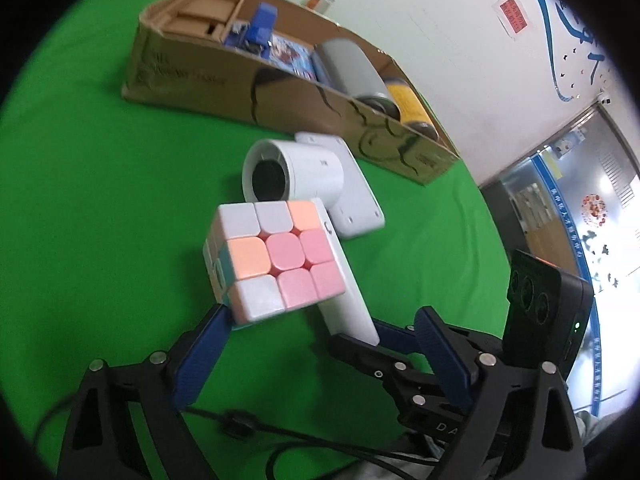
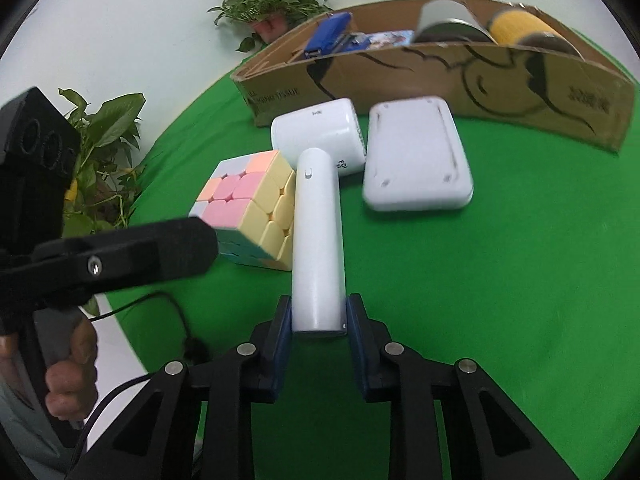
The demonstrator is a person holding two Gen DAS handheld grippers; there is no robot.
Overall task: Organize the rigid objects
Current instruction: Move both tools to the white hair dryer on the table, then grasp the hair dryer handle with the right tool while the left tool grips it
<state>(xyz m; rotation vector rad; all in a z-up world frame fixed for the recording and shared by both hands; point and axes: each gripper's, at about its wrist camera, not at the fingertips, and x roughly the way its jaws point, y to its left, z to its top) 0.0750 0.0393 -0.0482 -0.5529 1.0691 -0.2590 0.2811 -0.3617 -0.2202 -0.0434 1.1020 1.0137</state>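
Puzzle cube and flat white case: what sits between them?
The white hair dryer. In the right wrist view its handle runs between the puzzle cube and the flat white case, touching the cube; green cloth shows between dryer and case.

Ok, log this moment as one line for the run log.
right tool: shut on hair dryer handle | left tool: open around cube | white case: on cloth | box: partly filled

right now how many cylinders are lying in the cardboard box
2. A grey cylinder lies in the cardboard box beside a yellow cylinder at the box's end. The box walls may hide others.
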